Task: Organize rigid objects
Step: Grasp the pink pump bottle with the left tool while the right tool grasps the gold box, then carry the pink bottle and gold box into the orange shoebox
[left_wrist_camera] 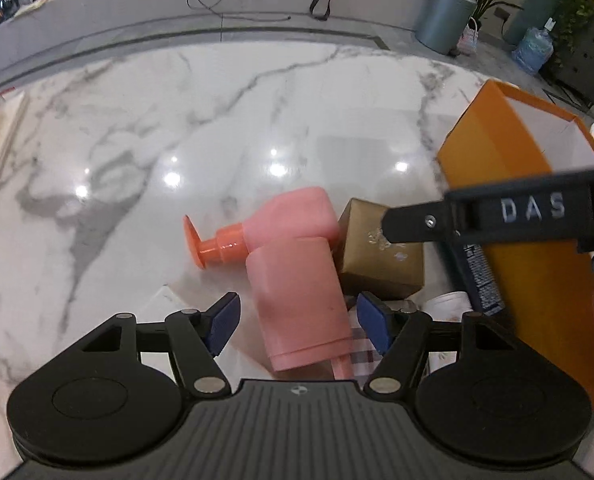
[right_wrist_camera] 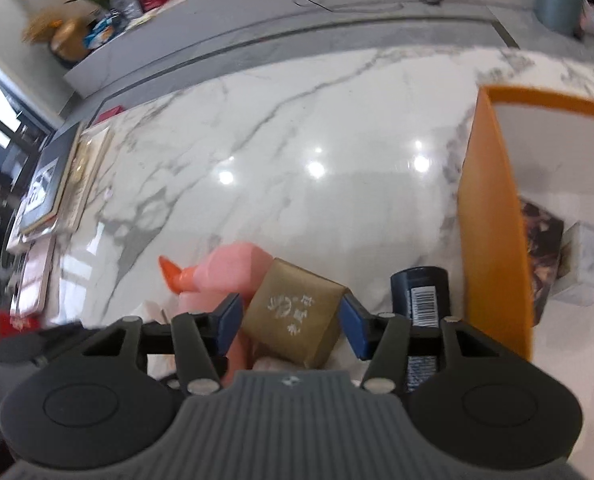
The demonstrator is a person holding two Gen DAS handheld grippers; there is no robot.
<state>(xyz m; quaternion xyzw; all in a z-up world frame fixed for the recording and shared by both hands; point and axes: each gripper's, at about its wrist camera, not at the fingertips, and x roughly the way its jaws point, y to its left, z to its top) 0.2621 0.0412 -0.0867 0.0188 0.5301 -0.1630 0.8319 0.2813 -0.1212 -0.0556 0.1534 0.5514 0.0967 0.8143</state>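
A pink pump bottle with an orange pump head (left_wrist_camera: 289, 224) lies on the marble table, and a second pink bottle (left_wrist_camera: 301, 300) lies across it. My left gripper (left_wrist_camera: 299, 324) is open around the second bottle's lower end. A gold box (right_wrist_camera: 293, 320) sits between the open pads of my right gripper (right_wrist_camera: 291, 322), with small gaps on both sides. The gold box also shows in the left wrist view (left_wrist_camera: 381, 256), with the right gripper's black finger (left_wrist_camera: 417, 222) over it. A dark blue can (right_wrist_camera: 419, 296) lies beside the orange box (right_wrist_camera: 493, 232).
The orange box is open at the top and holds a dark patterned box (right_wrist_camera: 543, 248) and a white box (right_wrist_camera: 587, 268). Books and frames (right_wrist_camera: 53, 184) lie along the table's left edge. A checked cloth (left_wrist_camera: 361, 348) and a white cup (left_wrist_camera: 449, 304) lie near the bottles.
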